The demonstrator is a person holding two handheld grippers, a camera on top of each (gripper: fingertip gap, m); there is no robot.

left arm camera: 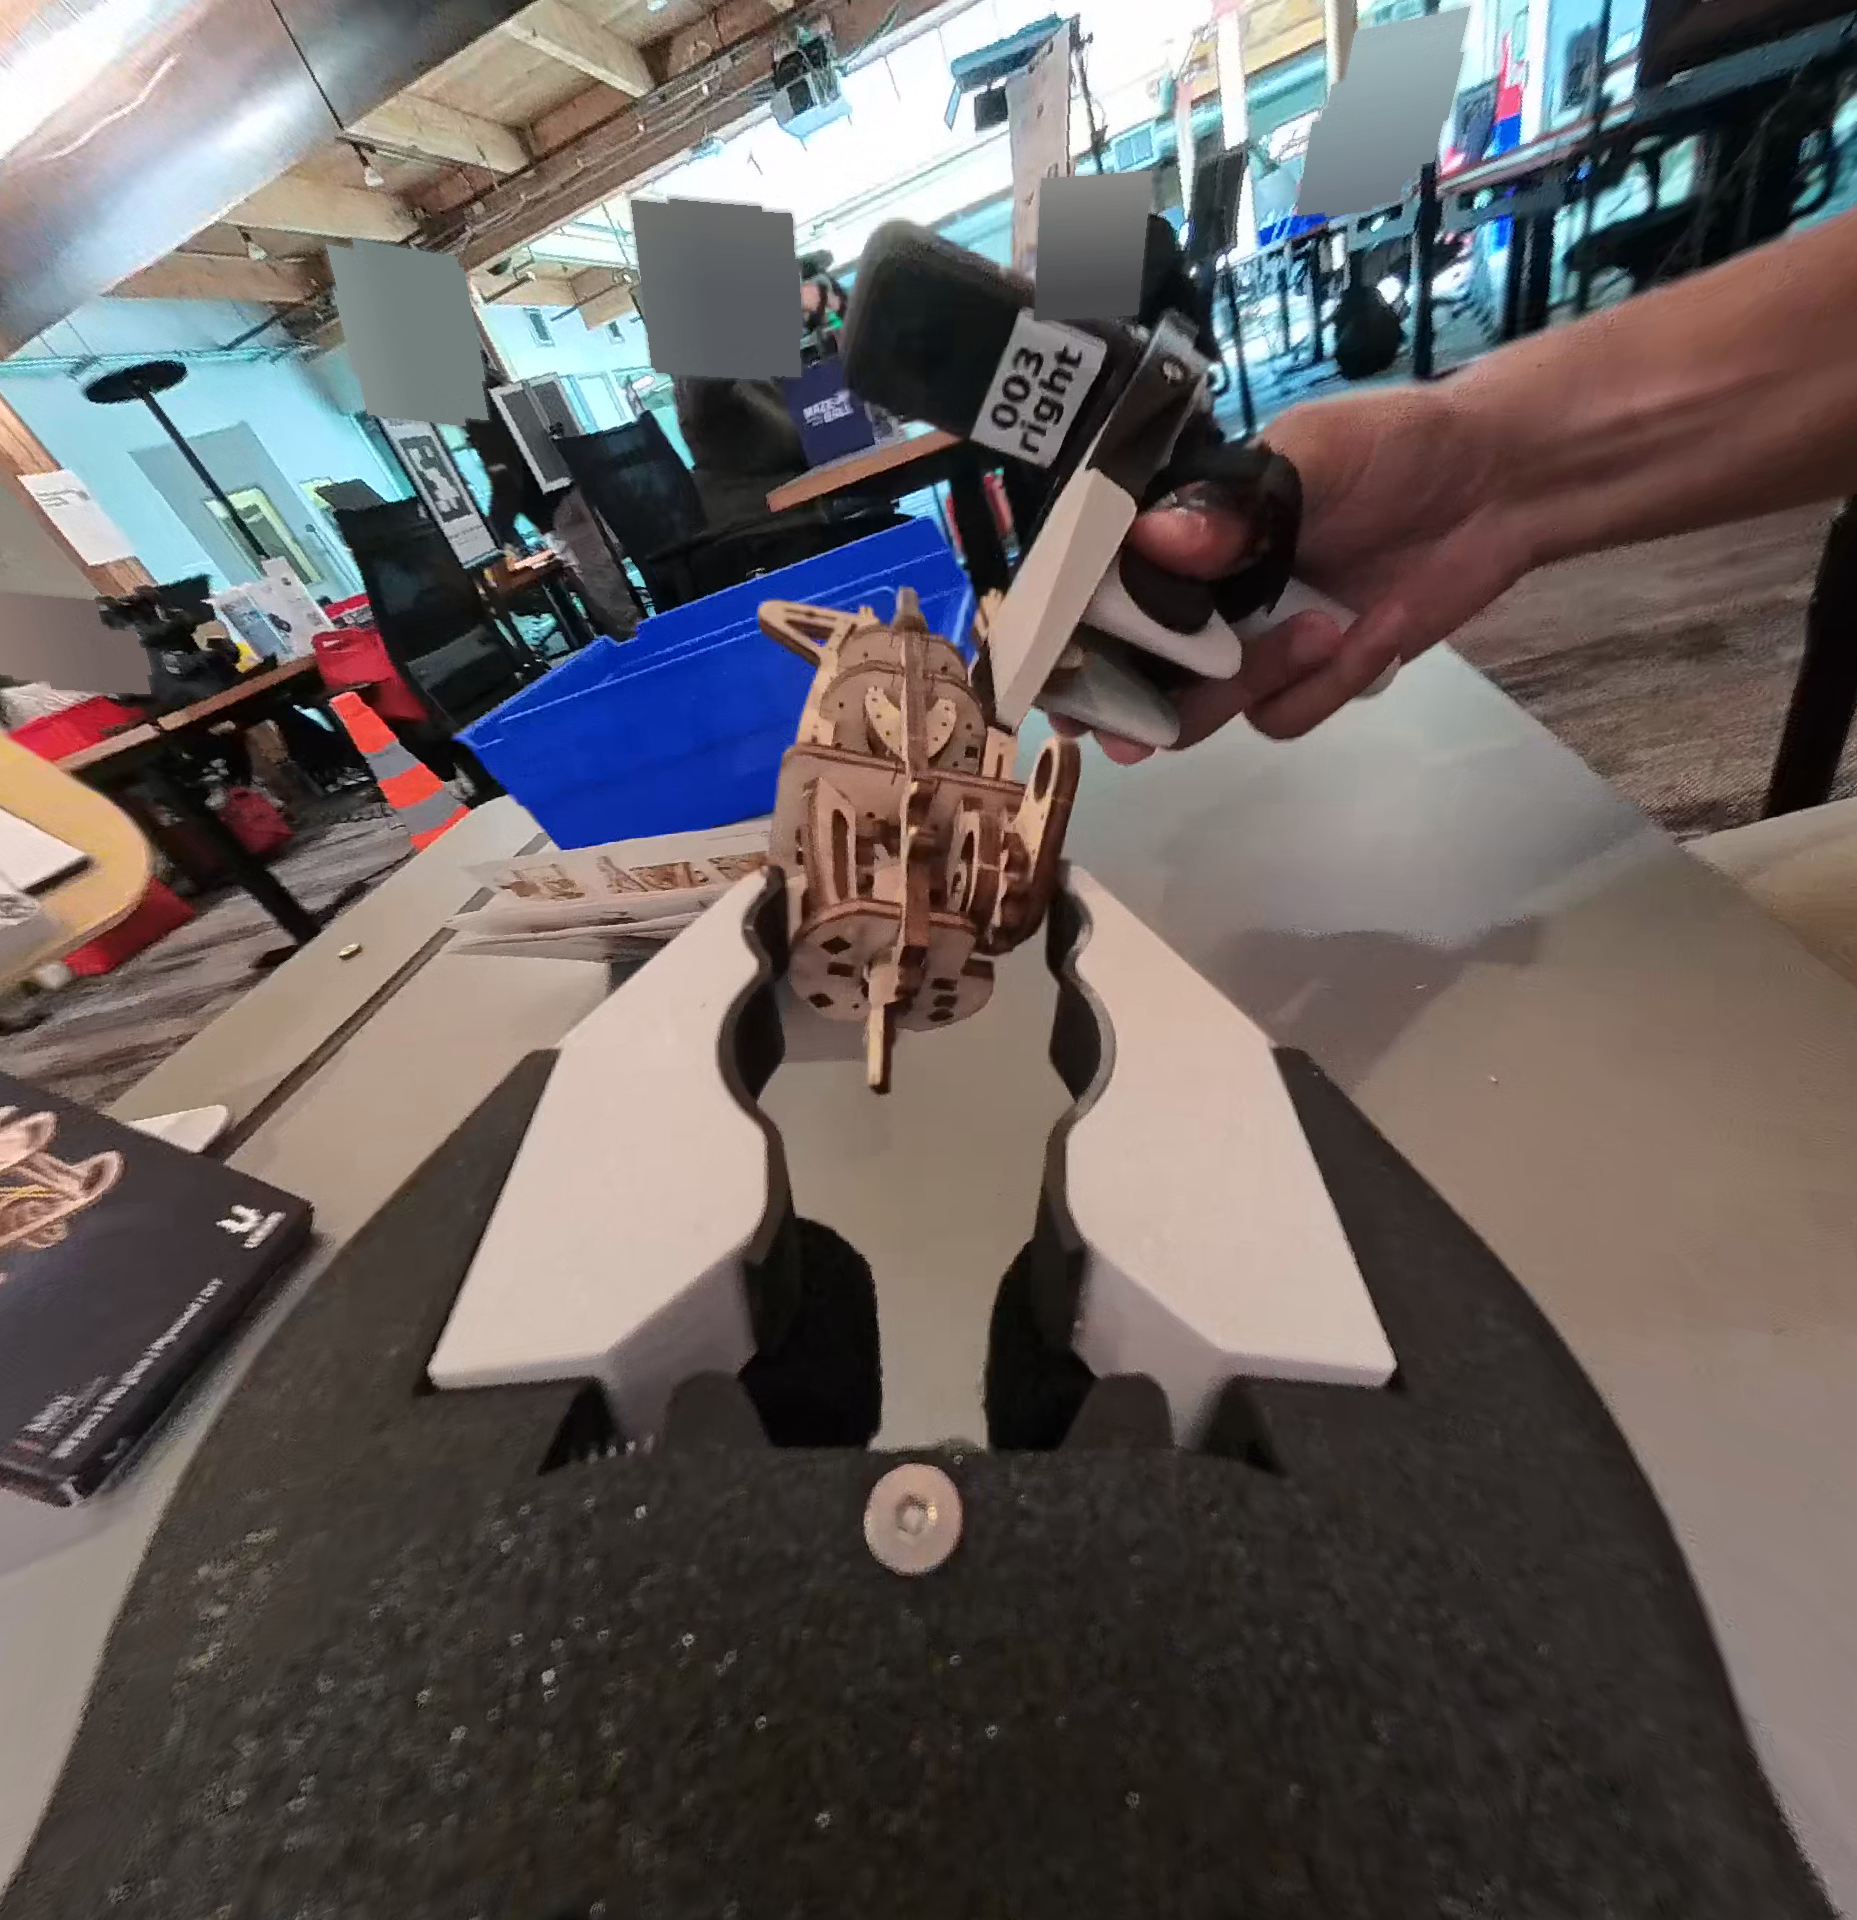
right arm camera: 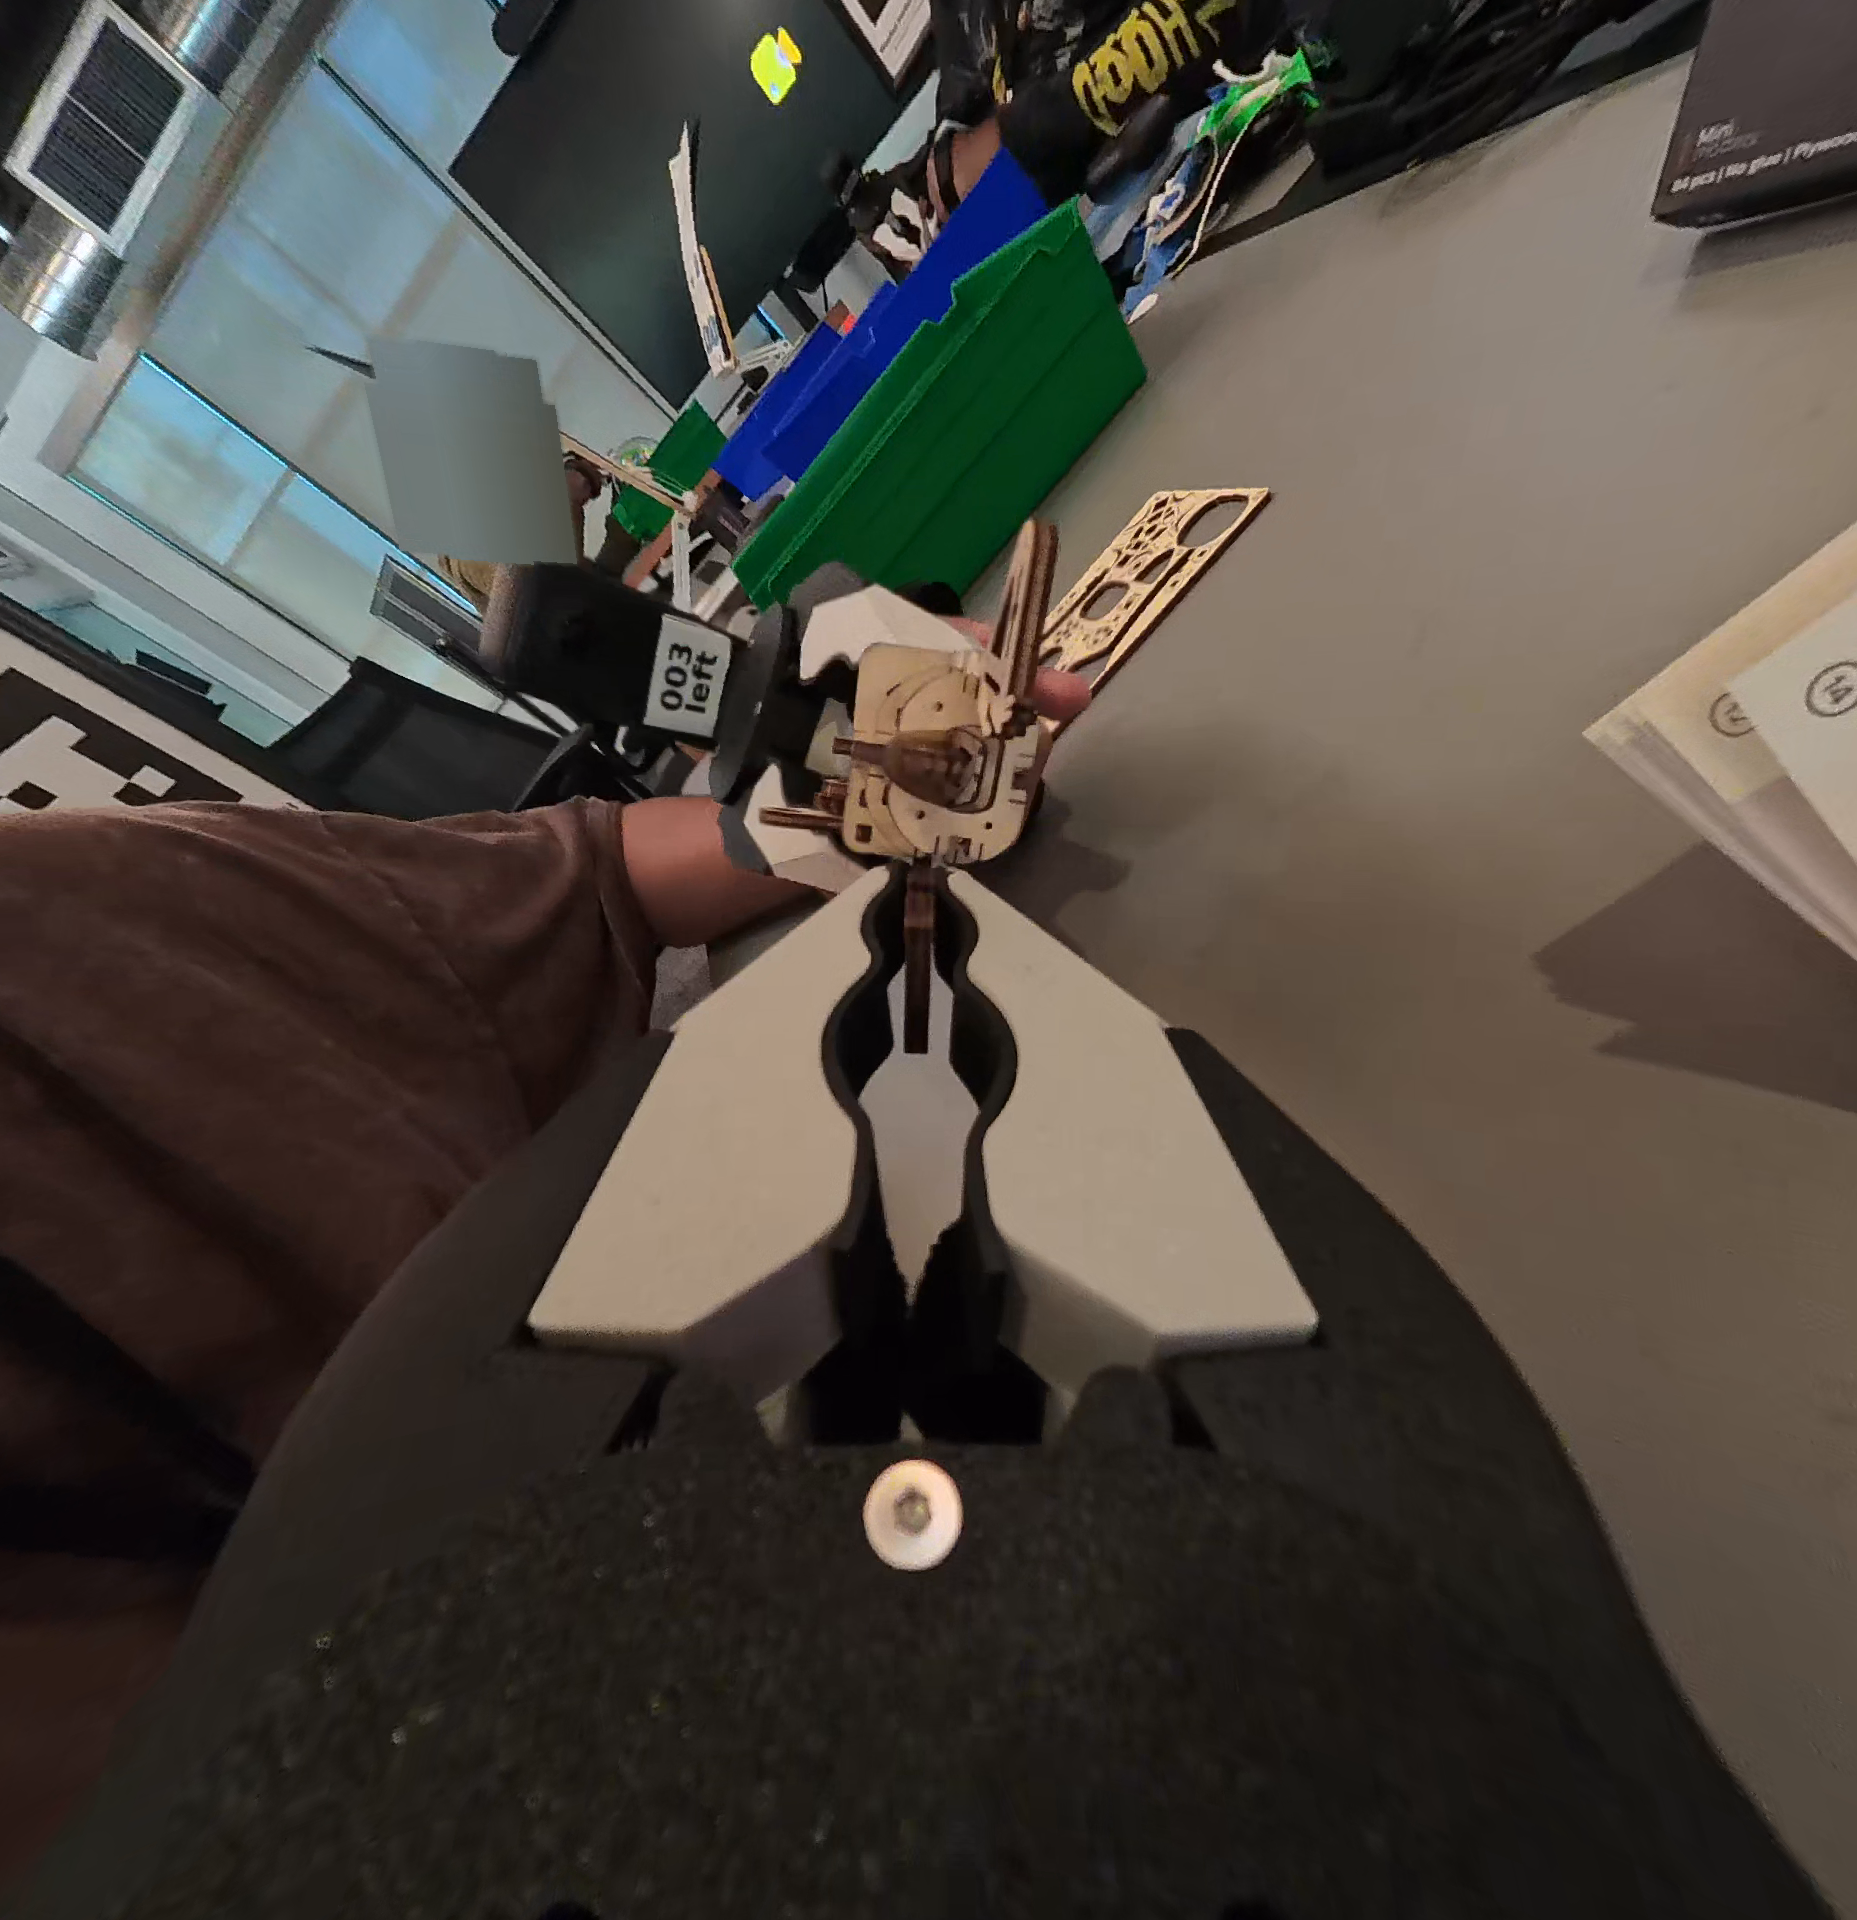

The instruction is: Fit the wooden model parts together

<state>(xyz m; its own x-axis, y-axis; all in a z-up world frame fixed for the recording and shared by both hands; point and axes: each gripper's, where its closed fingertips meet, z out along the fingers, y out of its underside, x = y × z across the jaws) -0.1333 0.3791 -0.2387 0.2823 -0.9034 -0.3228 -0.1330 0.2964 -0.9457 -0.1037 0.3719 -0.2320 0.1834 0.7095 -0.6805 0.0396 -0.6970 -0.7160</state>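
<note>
Now, your position: both claws meet at one wooden model, lifted above the grey surface [left arm camera: 1423, 935].
Left claw [left arm camera: 908, 904]: you have it closed around the lower body of the wooden model assembly [left arm camera: 903, 831], fingertips pressing its two flanks; the model sits at 12 o'clock from this claw, right at the tips.
Right claw [right arm camera: 916, 883]: narrowed onto a thin wooden strip [right arm camera: 916, 966] that runs back between its fingers; the tips pinch the strip just below the model's square face [right arm camera: 939, 769].
Strip's long axis: in the right wrist view it lies along the claw's own line, 6 to 12 o'clock, its far end reaching the model's lower edge at 12.
Seen from the left: your right claw comes in at about 1 o'clock, tilted down onto the model's upper right side.
Deciding relation: the slot, which I cannot make out, must lie straight ahead of the strip, so I judge the push runs along the strip's length toward 12, with the left claw bracing against it.
Nearer hand: the right does the inserting; the left only steadies.
Risk: thin plywood may bend or snap if you push off-axis.
Elsewhere: a punched-out wooden sheet [right arm camera: 1152, 571] rests on the surface by the green bin [right arm camera: 955, 457]; a blue bin [left arm camera: 695, 696] stands behind the model.
</note>
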